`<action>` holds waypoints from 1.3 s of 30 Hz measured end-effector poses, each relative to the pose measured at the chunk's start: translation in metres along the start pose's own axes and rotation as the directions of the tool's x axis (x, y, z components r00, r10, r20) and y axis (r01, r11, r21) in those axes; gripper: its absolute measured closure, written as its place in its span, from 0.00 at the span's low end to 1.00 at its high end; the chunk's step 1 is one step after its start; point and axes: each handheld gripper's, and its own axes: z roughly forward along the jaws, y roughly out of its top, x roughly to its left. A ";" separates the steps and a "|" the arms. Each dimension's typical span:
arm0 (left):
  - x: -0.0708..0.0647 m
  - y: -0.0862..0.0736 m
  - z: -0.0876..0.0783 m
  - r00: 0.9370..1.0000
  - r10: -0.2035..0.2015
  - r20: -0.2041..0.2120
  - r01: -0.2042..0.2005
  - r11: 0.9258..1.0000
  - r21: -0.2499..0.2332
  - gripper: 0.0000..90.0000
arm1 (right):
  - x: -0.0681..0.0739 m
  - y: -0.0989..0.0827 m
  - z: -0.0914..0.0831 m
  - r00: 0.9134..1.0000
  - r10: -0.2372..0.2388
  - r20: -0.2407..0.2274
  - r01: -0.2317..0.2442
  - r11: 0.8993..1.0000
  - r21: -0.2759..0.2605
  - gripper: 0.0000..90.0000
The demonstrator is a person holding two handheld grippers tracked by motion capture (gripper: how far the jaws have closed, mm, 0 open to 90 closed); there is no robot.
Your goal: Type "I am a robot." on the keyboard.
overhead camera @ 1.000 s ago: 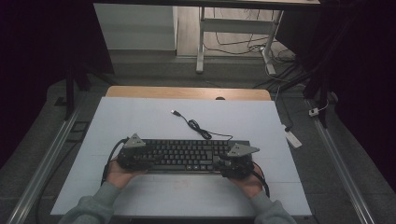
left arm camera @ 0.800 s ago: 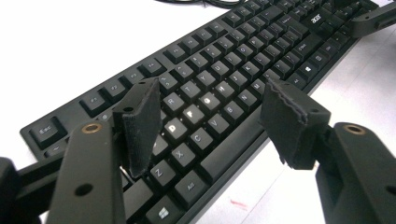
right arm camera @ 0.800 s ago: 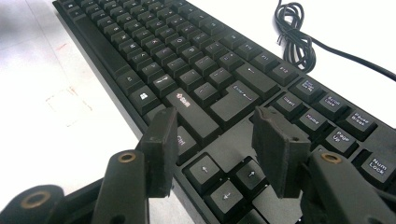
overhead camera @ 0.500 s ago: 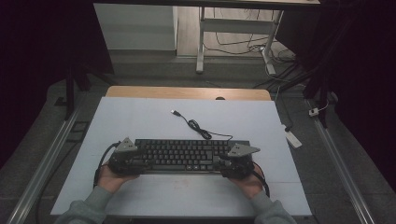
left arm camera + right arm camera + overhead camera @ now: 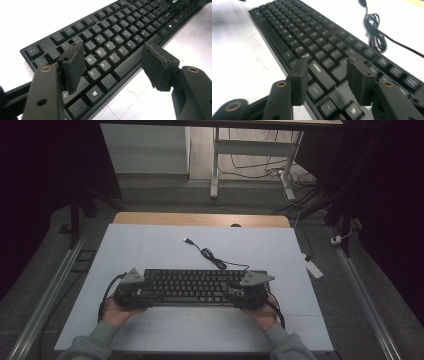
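Dim high view, dark surroundings, overexposed white table in gripper views, right one motion-blurred

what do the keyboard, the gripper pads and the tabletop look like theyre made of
Keyboard: likely moulded plastic, matt black, with printed legends and a soft sheen on the keycaps.
Gripper pads: probably foam or soft rubber, dull black; the edges look ragged and porous.
Tabletop: a smooth, pale, low-gloss sheet, perhaps laminate or board. A wood-toned strip shows along its far edge, so it may lie over a wooden top.

The keyboard (image 5: 192, 287) lay across the table (image 5: 150, 245), near its front edge; its cable (image 5: 212, 257) trailed behind; a gripper sat at each end, left gripper (image 5: 131, 292), right gripper (image 5: 248, 295).
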 end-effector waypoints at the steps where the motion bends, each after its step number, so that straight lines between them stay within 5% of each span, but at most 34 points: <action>1: 0.000 0.000 0.000 1.000 0.000 -0.001 0.000 1.000 0.000 0.39 | 0.001 0.002 0.002 1.000 -0.006 -0.003 0.006 1.000 0.007 0.65; 9: 0.001 0.000 0.001 1.000 -0.002 0.001 0.002 1.000 0.002 0.39 | 0.013 0.019 0.026 0.997 -0.045 -0.068 0.049 0.997 0.058 1.00; 21: 0.001 0.000 0.001 1.000 -0.001 0.000 0.001 1.000 0.001 0.39 | 0.026 0.030 0.064 0.993 -0.072 -0.090 0.082 0.990 0.118 1.00; 39: 0.000 0.000 0.002 1.000 0.006 0.001 -0.006 1.000 0.007 0.39 | 0.027 0.028 0.076 0.995 -0.077 -0.065 0.086 0.985 0.151 1.00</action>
